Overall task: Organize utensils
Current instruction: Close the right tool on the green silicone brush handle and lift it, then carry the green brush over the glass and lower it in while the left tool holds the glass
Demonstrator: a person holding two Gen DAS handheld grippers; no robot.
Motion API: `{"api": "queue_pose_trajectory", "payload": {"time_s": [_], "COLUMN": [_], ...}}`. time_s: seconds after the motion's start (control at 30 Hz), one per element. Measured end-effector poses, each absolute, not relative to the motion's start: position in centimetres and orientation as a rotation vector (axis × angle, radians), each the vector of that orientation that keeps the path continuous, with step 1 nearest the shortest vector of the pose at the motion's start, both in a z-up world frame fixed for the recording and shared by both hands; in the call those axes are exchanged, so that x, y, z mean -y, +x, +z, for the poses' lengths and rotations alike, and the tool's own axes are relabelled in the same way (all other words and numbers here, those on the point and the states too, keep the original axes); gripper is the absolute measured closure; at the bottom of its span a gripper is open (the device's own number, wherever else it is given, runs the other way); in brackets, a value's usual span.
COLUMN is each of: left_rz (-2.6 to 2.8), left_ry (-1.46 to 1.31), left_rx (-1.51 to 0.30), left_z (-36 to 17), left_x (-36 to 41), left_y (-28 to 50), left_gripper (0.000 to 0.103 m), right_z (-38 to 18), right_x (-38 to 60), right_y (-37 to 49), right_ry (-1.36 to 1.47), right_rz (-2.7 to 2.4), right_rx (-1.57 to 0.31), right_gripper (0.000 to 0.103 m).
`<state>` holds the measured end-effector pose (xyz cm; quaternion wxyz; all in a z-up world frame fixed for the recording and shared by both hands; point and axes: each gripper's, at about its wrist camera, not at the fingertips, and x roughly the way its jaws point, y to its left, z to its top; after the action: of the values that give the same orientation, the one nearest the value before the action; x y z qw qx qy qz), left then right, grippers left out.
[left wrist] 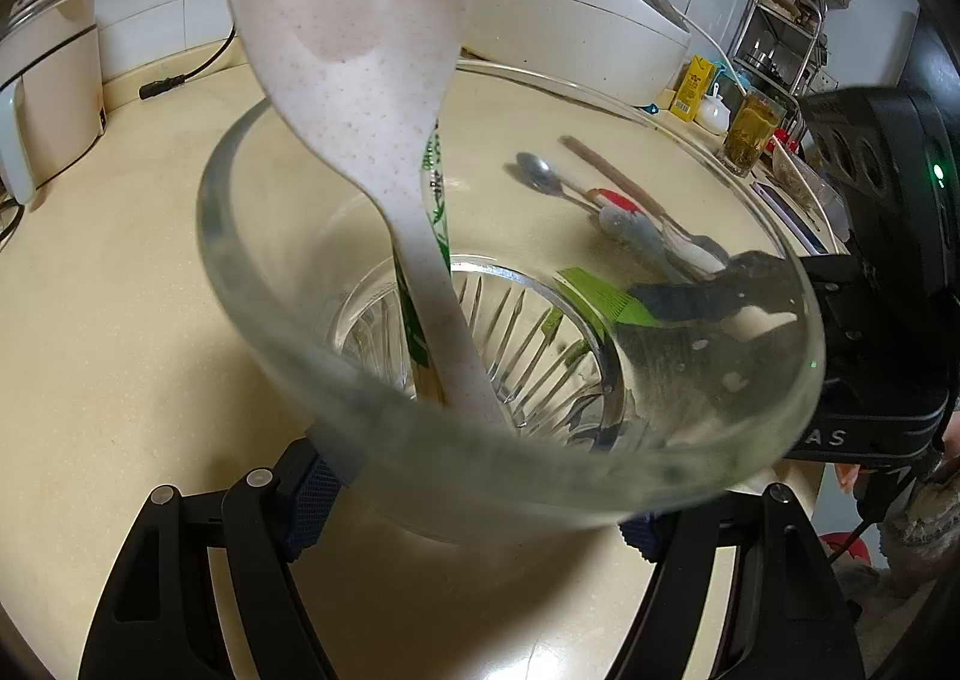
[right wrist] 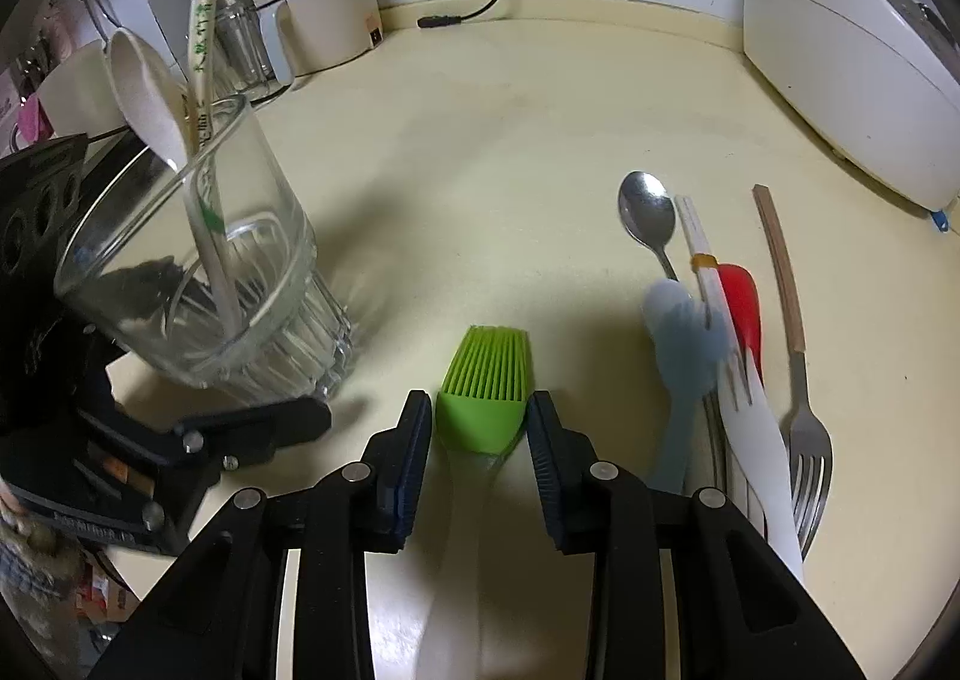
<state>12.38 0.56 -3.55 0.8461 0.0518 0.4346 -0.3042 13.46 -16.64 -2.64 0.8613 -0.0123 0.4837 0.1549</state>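
Far left of the right-wrist view: a clear glass (right wrist: 198,284) tilted on the cream countertop (right wrist: 510,152), clamped at its base by the left gripper (left wrist: 480,506), blue pads pressed to either side of the glass wall. Already inside: a speckled white rice spoon (right wrist: 147,98) and a paper-wrapped pair of chopsticks (right wrist: 204,38), both leaning against the rim. So, two items stowed, by the look of it. Moving rightward, at centre: a green silicone brush (right wrist: 483,389) lying flat, its head between the fingers of the right gripper (right wrist: 480,440), which stand parted on either side without touching it; not yet grasped, probably next to go in. Further right, a cluster lying close together and partly overlapping: a metal spoon (right wrist: 647,215), a pale blue spoon (right wrist: 678,332), a white chopstick pair banded in yellow (right wrist: 699,242), a red utensil (right wrist: 741,299), a white plastic fork (right wrist: 753,428), then a wooden-handled metal fork (right wrist: 807,440). Far right, a white rice cooker (right wrist: 852,56), no part of the job. Judged overall: early in the task, roughly a quarter done, with the brush and six loose pieces left on the counter.
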Motion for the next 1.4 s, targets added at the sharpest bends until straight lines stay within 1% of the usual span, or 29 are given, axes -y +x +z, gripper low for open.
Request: {"api": "queue_pose_trajectory", "payload": {"time_s": [0.27, 0.53, 0.6, 0.7, 0.8, 0.9, 1.07, 1.23, 1.4], "left_rz": [-0.642, -0.644, -0.643, -0.643, -0.644, -0.645, -0.644, -0.641, -0.636], "left_ry": [0.108, 0.104, 0.106, 0.105, 0.101, 0.1, 0.104, 0.111, 0.119], "left_rx": [-0.917, -0.917, -0.917, -0.917, -0.917, -0.917, -0.917, -0.916, -0.915], "left_z": [-3.6, -3.6, -3.6, -3.6, -3.5, -3.6, -3.6, -3.5, -3.5], "left_x": [-0.6, -0.6, -0.6, -0.5, -0.6, -0.7, -0.9, -0.8, -0.6], "left_y": [12.4, 12.4, 12.3, 12.4, 12.4, 12.4, 12.5, 12.4, 12.4], "left_gripper": [0.024, 0.024, 0.024, 0.024, 0.024, 0.024, 0.024, 0.024, 0.024], "right_z": [-2.9, -3.3, -3.3, -3.2, -3.1, -2.3, 0.5, 4.2, 6.5], "right_x": [14.8, 15.1, 15.5, 16.2, 17.4, 18.4, 20.5, 21.9, 22.6], "right_y": [14.4, 12.8, 12.9, 13.2, 13.4, 12.7, 11.1, 8.7, 7.0], "right_ry": [-0.151, -0.154, -0.134, -0.09, 0.024, 0.074, 0.136, 0.137, 0.132], "right_rz": [0.282, 0.293, 0.31, 0.331, 0.382, 0.377, 0.363, 0.312, 0.286], "right_rx": [-0.976, -0.929, -0.93, -0.937, -0.941, -0.892, -0.757, -0.582, -0.479], "right_gripper": [0.069, 0.069, 0.071, 0.072, 0.072, 0.072, 0.072, 0.072, 0.072]}}
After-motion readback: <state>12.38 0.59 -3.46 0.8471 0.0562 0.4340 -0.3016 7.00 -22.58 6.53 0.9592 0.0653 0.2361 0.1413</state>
